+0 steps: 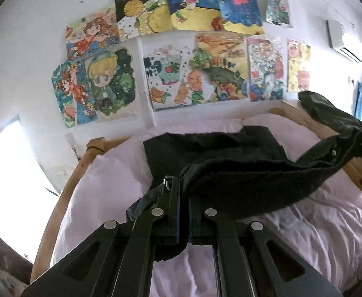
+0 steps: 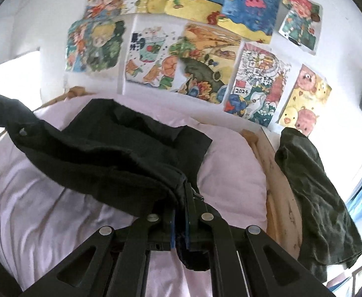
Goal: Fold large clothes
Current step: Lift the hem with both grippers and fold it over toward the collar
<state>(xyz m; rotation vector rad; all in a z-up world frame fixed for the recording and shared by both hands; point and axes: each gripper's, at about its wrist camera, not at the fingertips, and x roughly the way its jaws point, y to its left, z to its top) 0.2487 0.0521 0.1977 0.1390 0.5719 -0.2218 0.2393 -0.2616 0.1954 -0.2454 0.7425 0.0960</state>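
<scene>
While both claws pinch it, black garment hangs stretched above pink bedsheet.
Left claw, right claw: each clamped on cloth edge.

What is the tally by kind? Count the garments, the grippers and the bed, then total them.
Garments: 2, the black garment and the dark green garment
Grippers: 2, the left gripper and the right gripper
Bed: 1
Total: 5

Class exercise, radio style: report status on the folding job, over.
Left gripper and right gripper both clamped on the black garment, lifted over the pink bedding. A second dark garment hangs on the bed rail, off to the side.
</scene>
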